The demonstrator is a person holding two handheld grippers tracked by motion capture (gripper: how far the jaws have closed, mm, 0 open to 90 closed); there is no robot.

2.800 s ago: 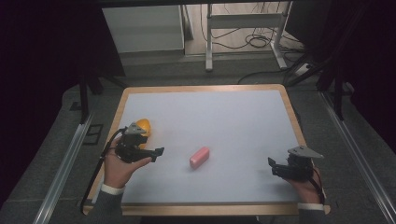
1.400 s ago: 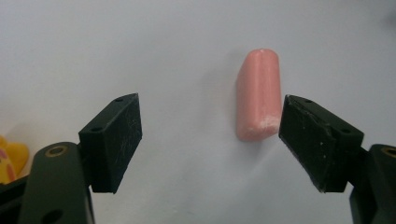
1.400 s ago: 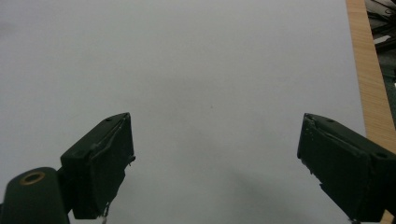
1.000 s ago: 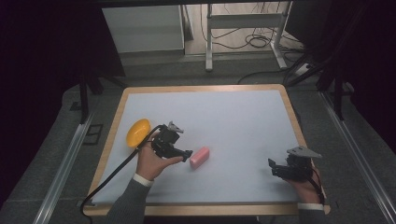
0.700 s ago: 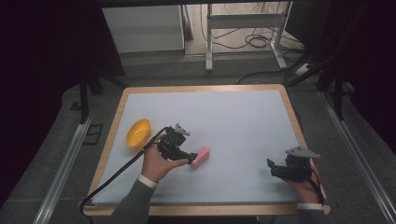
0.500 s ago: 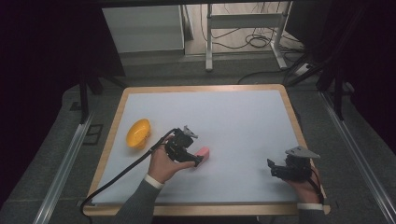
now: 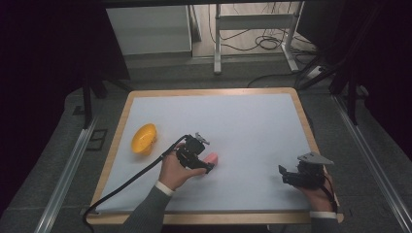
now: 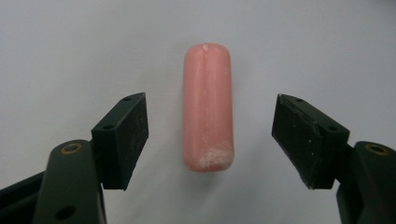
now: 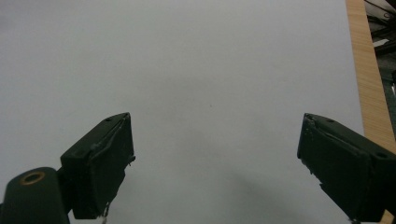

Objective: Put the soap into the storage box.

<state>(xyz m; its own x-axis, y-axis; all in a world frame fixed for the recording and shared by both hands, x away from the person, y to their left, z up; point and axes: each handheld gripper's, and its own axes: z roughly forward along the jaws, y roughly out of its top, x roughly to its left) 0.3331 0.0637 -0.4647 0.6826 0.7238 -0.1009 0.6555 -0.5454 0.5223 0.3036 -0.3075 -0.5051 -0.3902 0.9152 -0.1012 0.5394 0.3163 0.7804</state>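
A pink sausage-shaped piece lies on the white table sheet, lengthwise between the two jaws of my left gripper. The pads stand apart from it on both sides, and the jaws have just been closing around it. From above, the left gripper sits over the near end of the pink piece, just left of the table's middle. My right gripper rests near the front right corner. Its jaws stand open with nothing between them.
An orange bowl lies on its side near the table's left edge. A black cable trails from the left gripper to the front left corner. The wooden table rim frames the white sheet. Desk legs and cables stand beyond the far edge.
My left hand has moved right from beside the orange bowl to the pink piece and come down over it. The right hand has kept still.
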